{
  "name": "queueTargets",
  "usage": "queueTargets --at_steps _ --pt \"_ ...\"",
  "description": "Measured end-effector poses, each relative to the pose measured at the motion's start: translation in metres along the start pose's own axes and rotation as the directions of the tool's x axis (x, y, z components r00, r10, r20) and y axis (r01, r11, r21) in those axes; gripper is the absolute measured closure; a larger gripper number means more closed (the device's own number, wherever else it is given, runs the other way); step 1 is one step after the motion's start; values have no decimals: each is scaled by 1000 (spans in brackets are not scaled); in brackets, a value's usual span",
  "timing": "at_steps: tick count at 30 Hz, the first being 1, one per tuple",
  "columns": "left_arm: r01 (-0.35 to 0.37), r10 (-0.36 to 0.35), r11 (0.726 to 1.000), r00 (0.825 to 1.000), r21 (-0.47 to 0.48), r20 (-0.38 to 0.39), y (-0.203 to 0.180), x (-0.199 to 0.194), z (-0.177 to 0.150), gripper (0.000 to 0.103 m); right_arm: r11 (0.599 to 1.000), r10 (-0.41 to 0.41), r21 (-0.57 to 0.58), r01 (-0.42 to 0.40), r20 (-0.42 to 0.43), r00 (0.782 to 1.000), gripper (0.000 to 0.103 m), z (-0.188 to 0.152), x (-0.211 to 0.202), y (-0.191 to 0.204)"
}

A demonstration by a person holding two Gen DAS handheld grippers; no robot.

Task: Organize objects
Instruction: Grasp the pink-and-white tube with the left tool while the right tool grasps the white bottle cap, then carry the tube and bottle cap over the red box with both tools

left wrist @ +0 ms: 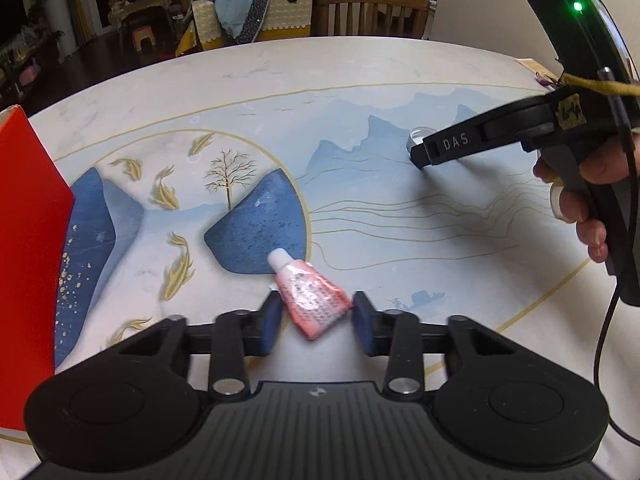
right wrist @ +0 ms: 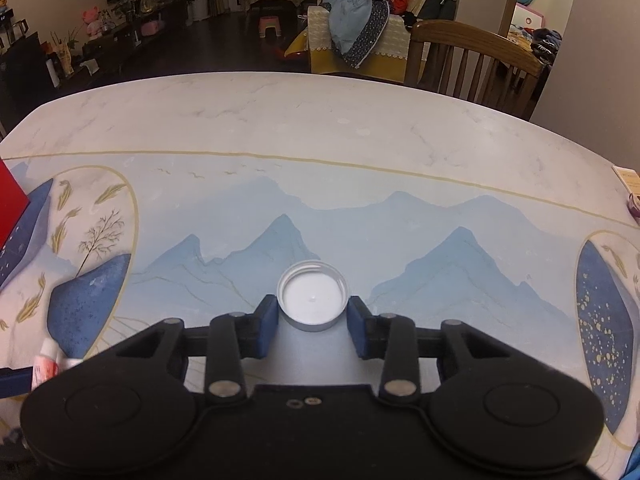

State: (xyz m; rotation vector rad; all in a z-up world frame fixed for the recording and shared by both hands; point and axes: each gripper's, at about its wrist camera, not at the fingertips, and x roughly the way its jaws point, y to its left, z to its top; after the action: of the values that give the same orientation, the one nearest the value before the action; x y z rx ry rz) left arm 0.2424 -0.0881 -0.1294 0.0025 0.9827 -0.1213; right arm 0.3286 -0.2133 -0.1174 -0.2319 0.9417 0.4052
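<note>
A small pink tube with a white cap (left wrist: 308, 294) lies on the painted table (left wrist: 360, 80), its flat end between the blue pads of my left gripper (left wrist: 316, 318), which is open around it with gaps on both sides. A round white lid (right wrist: 313, 300) lies open side up between the pads of my right gripper (right wrist: 313, 318), which is open and close around it. The right gripper (left wrist: 430, 152) also shows in the left wrist view, low over the lid (left wrist: 418, 138). The tube also shows at the left edge of the right wrist view (right wrist: 50, 362).
A red box (left wrist: 28, 260) stands at the table's left edge. A wooden chair (right wrist: 476, 64) stands behind the far edge. A small box and a purple item (right wrist: 632, 192) lie at the far right of the table.
</note>
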Motion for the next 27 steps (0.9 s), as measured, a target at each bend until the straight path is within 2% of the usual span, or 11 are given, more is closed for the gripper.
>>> queueTargets --at_steps 5,12,21,27 --pt "16 -16 1000 1000 0 15 5 -6 0 68 1000 18 -1 -18 -19 1000 66 -13 -11 5" --pt "25 -25 1000 1000 -18 19 17 -14 -8 69 996 85 -3 -85 -54 995 66 -43 -42 22" --pt "45 -44 998 999 -34 31 32 -42 -23 69 988 148 -37 -149 -33 988 66 -62 -96 57" --pt "56 -55 998 998 -23 44 42 -70 -29 69 981 194 -12 -194 -22 981 66 -69 -127 75"
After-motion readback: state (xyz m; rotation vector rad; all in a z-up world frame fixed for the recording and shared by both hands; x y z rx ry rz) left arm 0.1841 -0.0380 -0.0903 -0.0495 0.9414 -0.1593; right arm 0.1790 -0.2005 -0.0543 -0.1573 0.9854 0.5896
